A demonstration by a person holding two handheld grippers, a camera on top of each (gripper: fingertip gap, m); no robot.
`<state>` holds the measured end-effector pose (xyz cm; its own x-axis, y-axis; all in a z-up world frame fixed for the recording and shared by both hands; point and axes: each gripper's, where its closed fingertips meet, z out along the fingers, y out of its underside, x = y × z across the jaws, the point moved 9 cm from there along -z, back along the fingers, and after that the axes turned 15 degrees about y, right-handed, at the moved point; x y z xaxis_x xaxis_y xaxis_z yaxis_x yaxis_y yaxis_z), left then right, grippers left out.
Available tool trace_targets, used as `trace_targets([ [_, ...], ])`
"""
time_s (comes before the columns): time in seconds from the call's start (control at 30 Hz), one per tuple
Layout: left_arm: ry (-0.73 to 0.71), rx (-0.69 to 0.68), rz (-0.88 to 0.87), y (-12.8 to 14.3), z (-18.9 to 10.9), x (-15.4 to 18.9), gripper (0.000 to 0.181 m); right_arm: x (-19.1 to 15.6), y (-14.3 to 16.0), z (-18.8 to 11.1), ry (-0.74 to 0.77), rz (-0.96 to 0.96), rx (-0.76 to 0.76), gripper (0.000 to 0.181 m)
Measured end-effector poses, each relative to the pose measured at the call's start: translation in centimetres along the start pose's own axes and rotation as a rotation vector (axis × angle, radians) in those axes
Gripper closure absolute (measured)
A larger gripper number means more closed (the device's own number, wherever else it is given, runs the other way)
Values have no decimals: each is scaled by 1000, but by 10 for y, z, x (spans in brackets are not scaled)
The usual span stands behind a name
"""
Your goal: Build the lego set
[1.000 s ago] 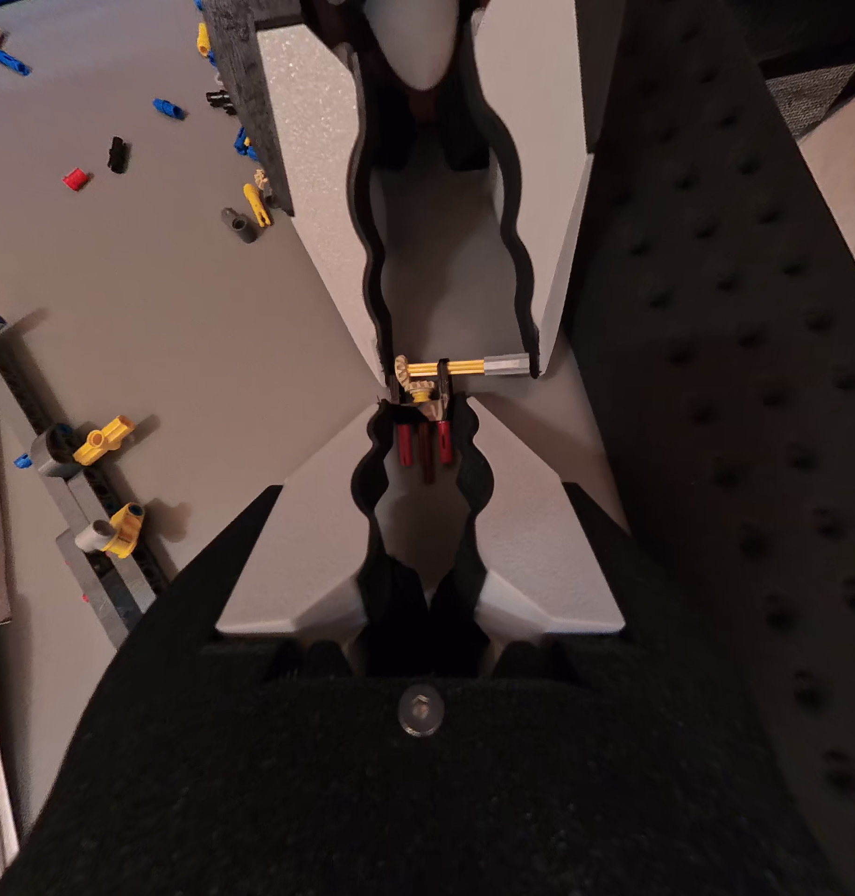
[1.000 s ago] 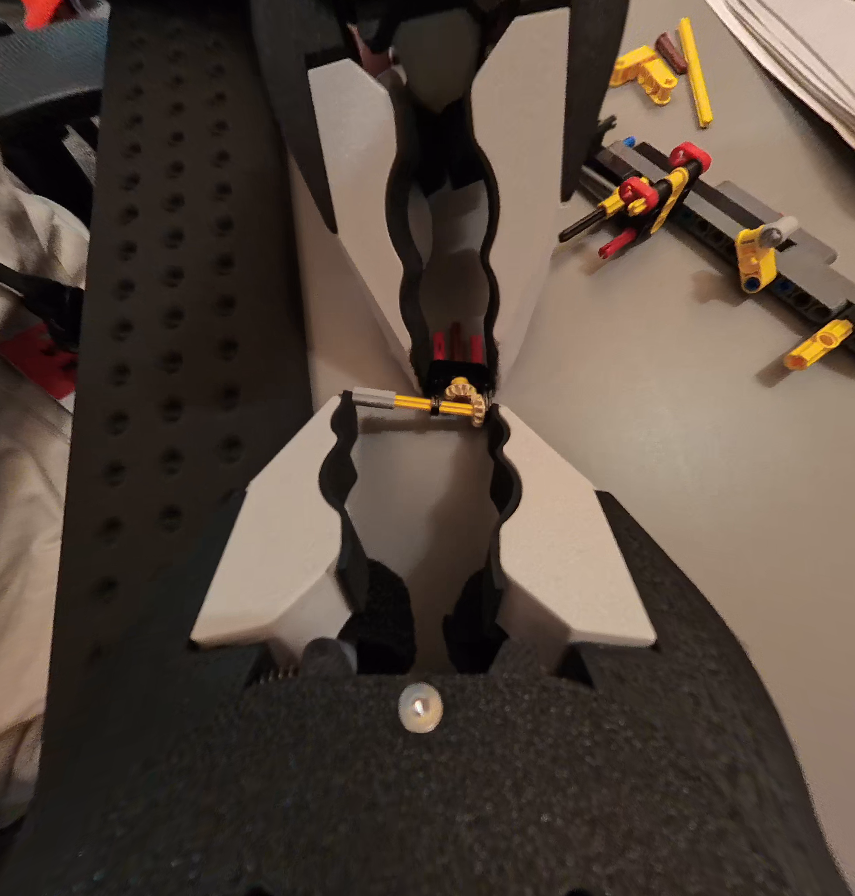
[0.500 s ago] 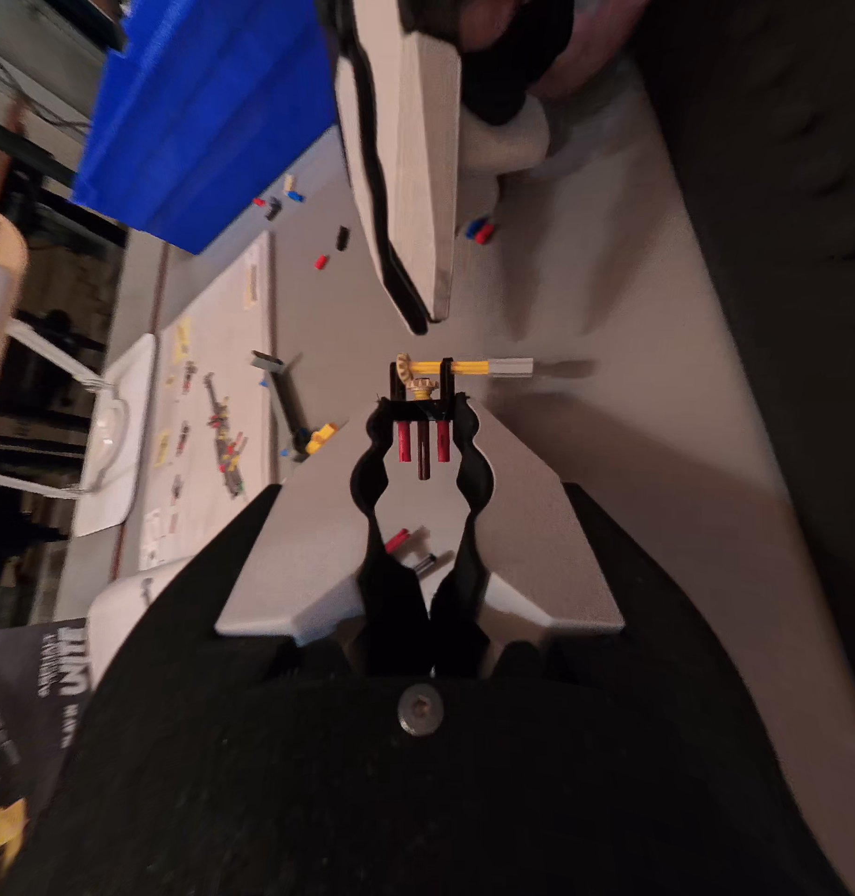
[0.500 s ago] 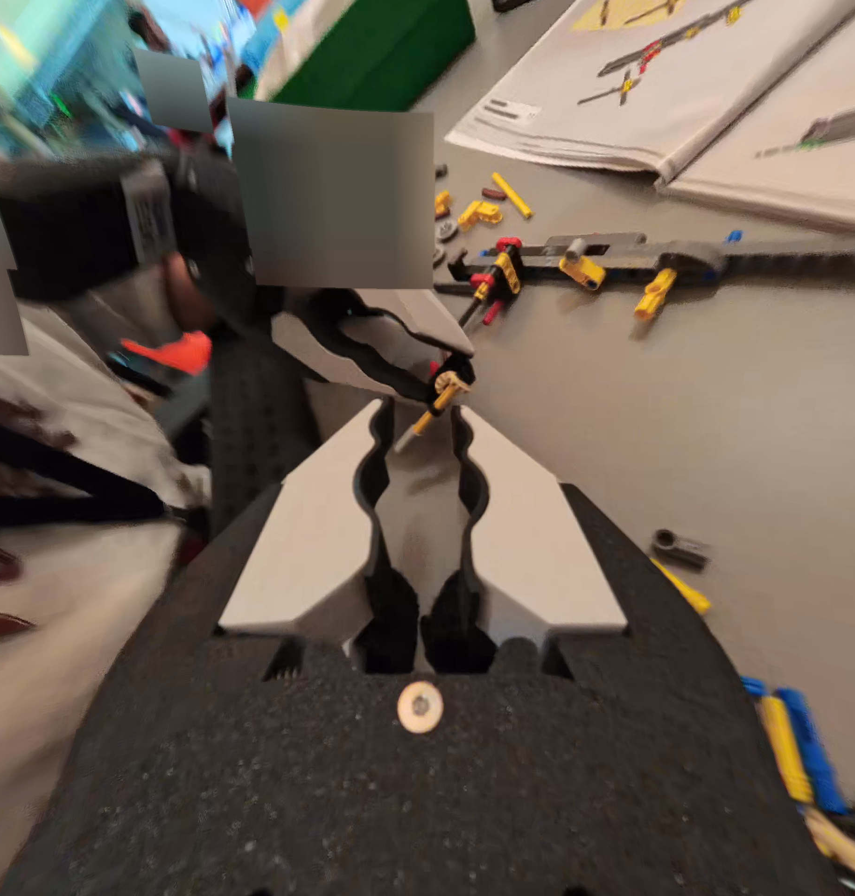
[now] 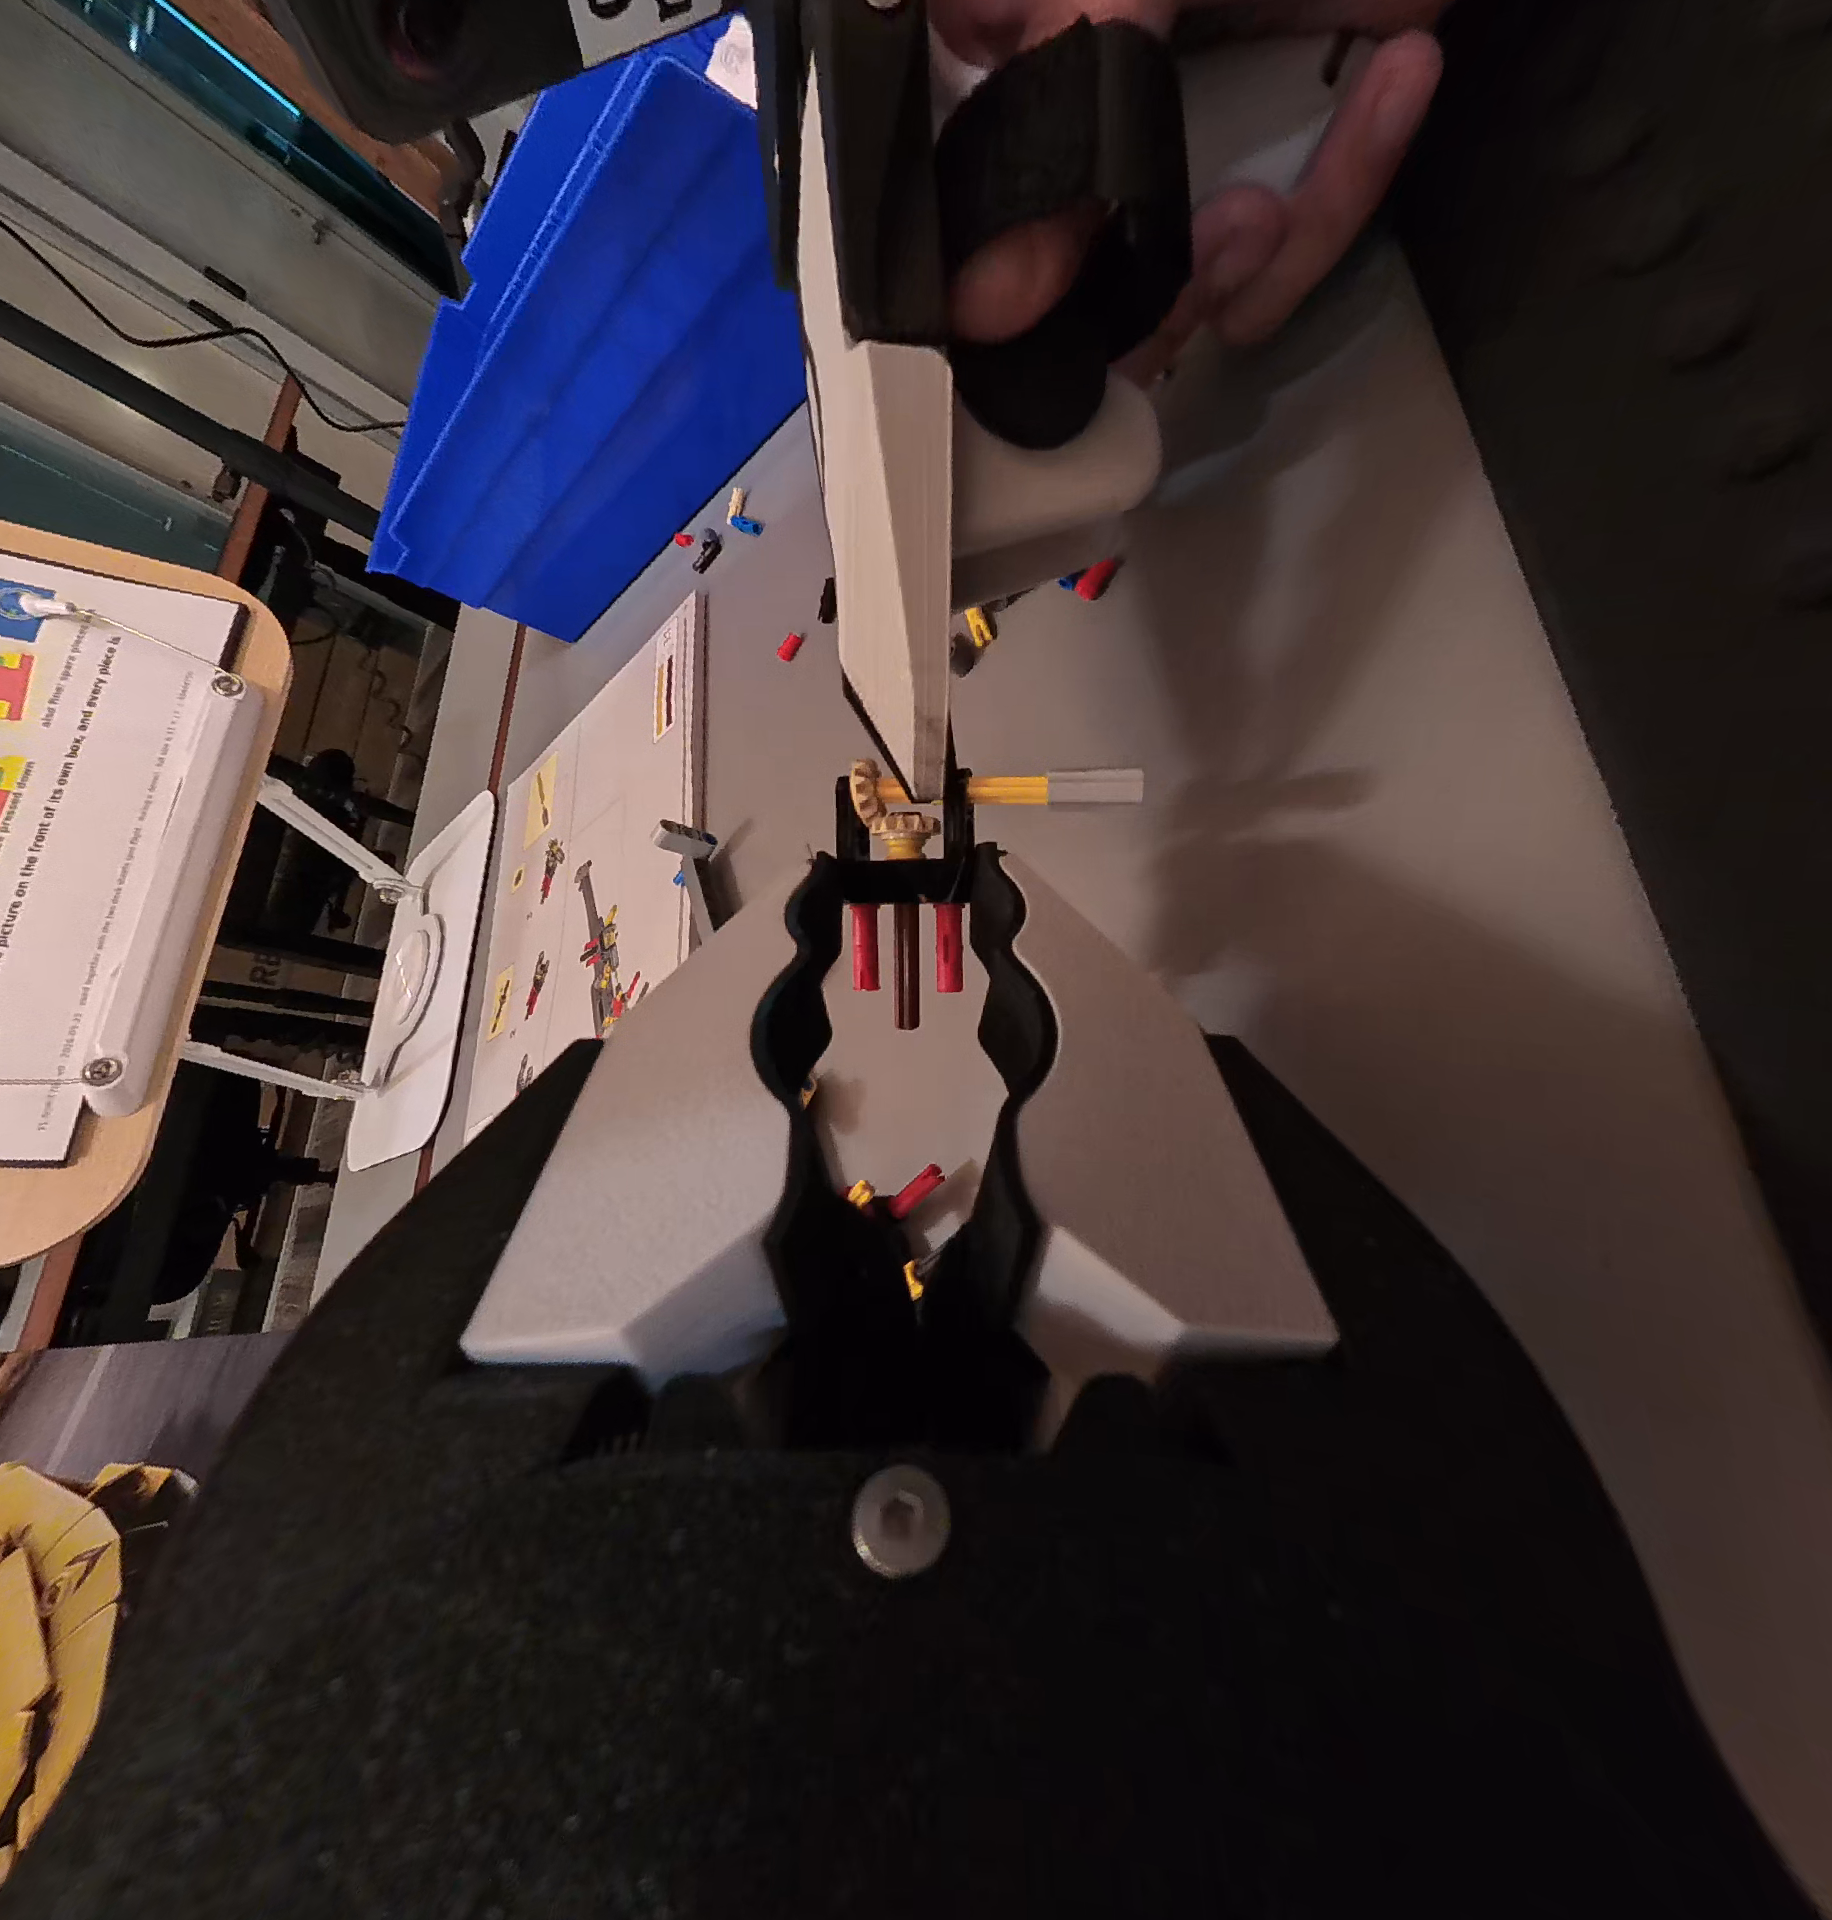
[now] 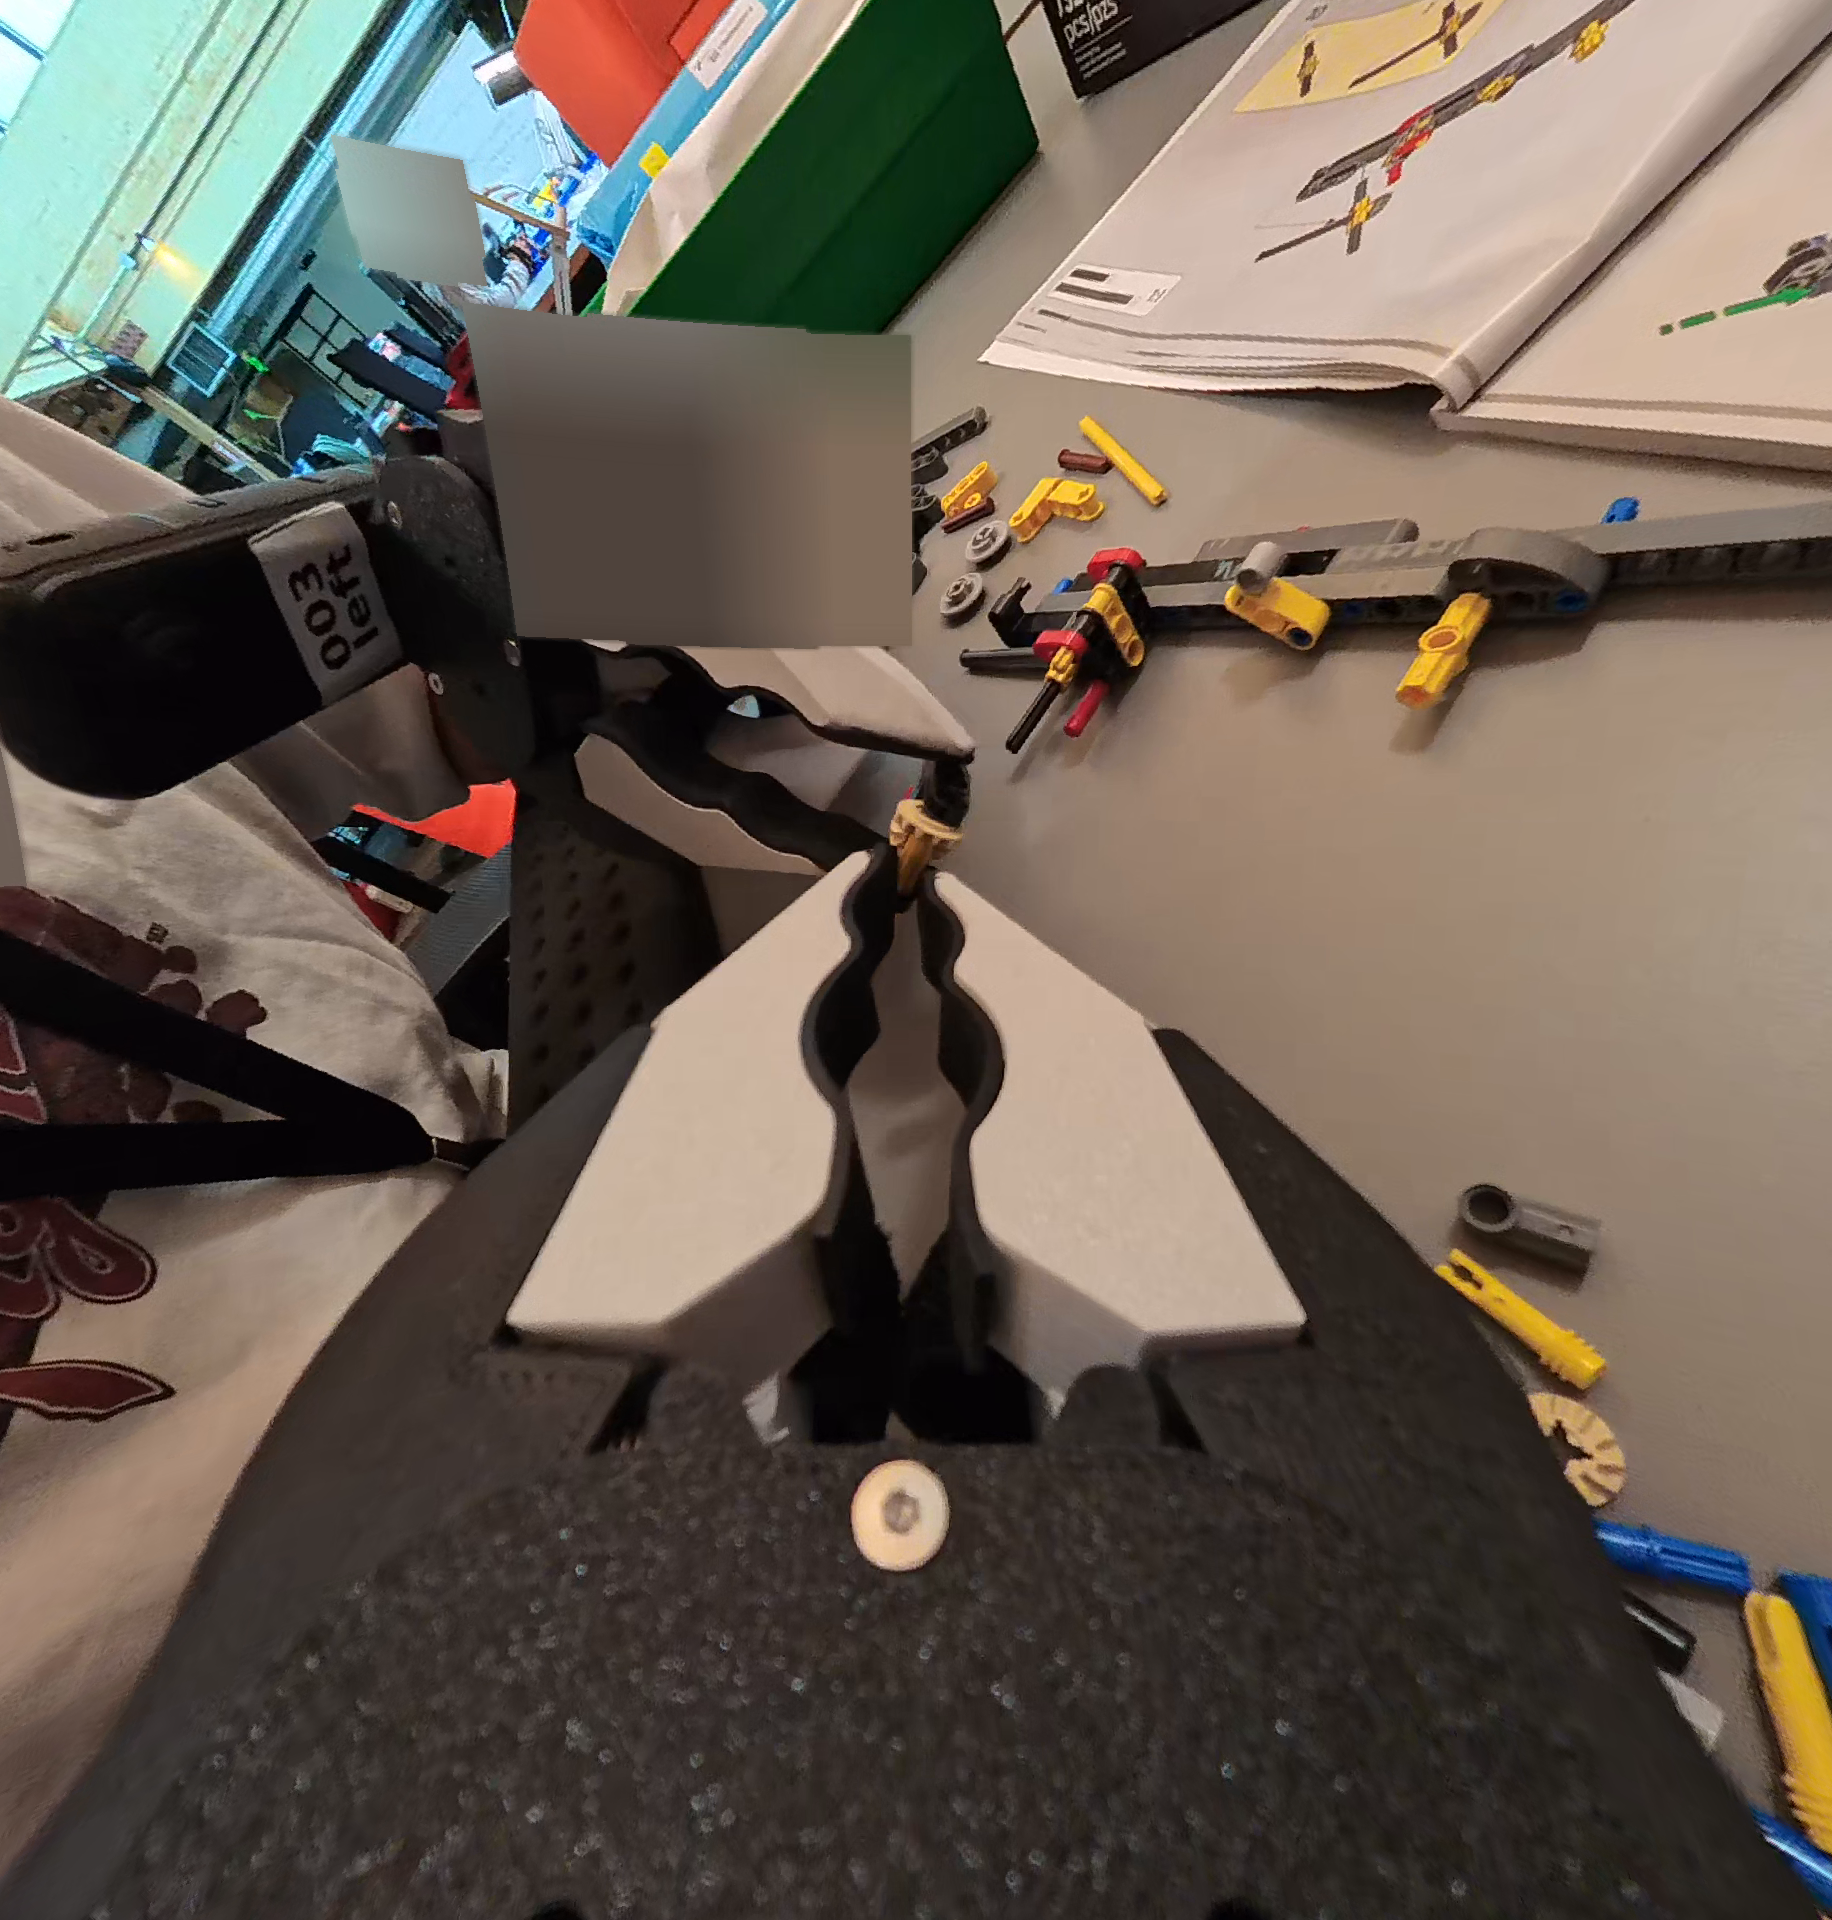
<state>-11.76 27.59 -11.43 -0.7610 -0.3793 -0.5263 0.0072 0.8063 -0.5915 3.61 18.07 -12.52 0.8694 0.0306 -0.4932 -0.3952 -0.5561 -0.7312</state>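
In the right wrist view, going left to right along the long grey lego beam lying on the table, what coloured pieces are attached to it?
Red and yellow cluster with black pins → grey and yellow connector → yellow connector hanging below the long grey beam.

Both views are dim and warm-toned indoors, with strong fisheye bending toward the edges. In the left wrist view, soft shadows spread across the grey table point(image 5: 1307, 935) at right, and the black foreground at the bottom is grainy and out of focus. In the right wrist view, bright daylight glows from windows point(image 6: 91, 156) at the upper left; lower corners smear with blur.
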Motion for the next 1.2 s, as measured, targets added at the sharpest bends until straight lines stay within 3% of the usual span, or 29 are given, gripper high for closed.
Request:
trace_targets([
  [0.37,6,3,-51,-3,1,2,159,5,0,0,30,48,-9,179],
  [0.6,23,28,-80,-1,2,0,159,13,0,2,-65,154,-17,178],
  [0.73,-9,52,-74,-1,-2,-4,159,17,-3,-6,-118,189,50,162],
  [0.87,-21,62,-28,-4,-2,-3,159,18,-7,-8,-202,271,93,158],
  [1.2,-21,69,-21,-4,2,-7,159,16,-5,-2,-216,277,51,171],
])
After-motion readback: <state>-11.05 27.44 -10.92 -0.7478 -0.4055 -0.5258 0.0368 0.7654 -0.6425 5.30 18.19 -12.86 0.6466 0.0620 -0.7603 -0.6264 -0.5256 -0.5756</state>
